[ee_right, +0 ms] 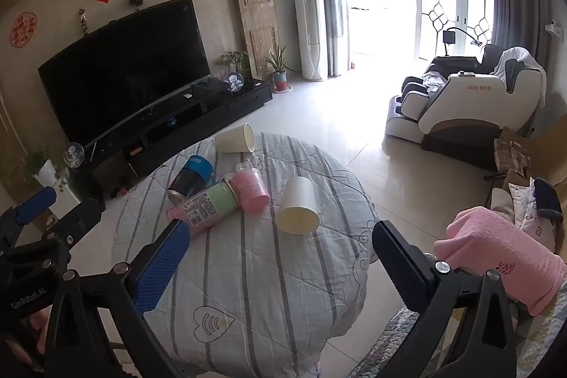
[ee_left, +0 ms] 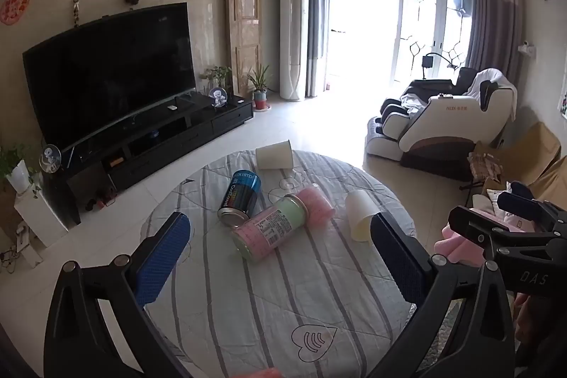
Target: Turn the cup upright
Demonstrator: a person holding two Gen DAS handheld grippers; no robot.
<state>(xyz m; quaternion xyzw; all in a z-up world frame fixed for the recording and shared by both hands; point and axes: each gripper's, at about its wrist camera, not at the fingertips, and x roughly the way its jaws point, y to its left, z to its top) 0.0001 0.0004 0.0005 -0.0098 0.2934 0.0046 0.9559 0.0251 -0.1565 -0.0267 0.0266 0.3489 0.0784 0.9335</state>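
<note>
Several cups and cans lie on their sides on a round table with a striped quilt (ee_left: 269, 289) (ee_right: 265, 271). A cream paper cup (ee_left: 361, 215) (ee_right: 297, 206) lies near the right edge, mouth toward me. Another cream cup (ee_left: 274, 155) (ee_right: 234, 139) lies at the far edge. A pink cup (ee_left: 317, 204) (ee_right: 250, 190) lies in the middle beside a pink-green can (ee_left: 271, 229) (ee_right: 207, 208) and a blue-black can (ee_left: 241, 195) (ee_right: 191, 178). My left gripper (ee_left: 280, 254) is open above the cans. My right gripper (ee_right: 280, 264) is open, short of the near cream cup.
A TV on a black stand (ee_left: 159, 137) is at the left. A massage chair (ee_left: 446, 119) and a sofa with cushions (ee_right: 524, 201) are at the right. A pink sleeve (ee_right: 503, 257) shows beside the right gripper. Tiled floor surrounds the table.
</note>
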